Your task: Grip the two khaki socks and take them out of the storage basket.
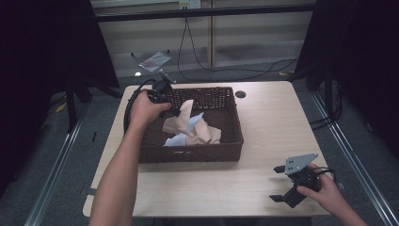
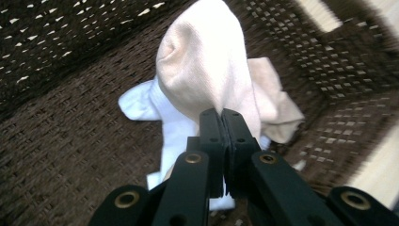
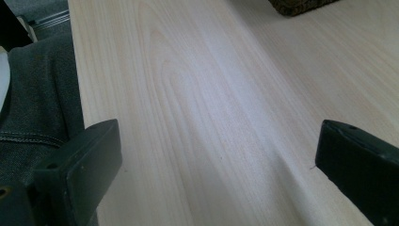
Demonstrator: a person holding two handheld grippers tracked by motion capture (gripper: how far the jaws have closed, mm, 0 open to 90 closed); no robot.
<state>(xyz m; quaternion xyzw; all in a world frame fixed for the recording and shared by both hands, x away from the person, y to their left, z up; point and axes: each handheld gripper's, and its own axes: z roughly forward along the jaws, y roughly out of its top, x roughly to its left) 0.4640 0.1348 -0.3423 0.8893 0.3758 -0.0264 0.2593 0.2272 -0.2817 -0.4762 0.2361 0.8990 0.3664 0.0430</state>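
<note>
Over basket (image 1: 221, 150): my left gripper (image 2: 221, 115) pinches beige sock (image 2: 202, 66), lifted above pile.
Near right: right gripper (image 1: 281, 183) wide, idle over table (image 3: 211, 117).
Progress: early, socks left inside.

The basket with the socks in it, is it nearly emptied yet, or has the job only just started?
Only just started, it seems. Nothing lies out on the table yet. The left gripper is shut on a beige sock, lifting it inside the basket. More beige and white socks wait there. The right gripper rests open near the table's edge.
</note>
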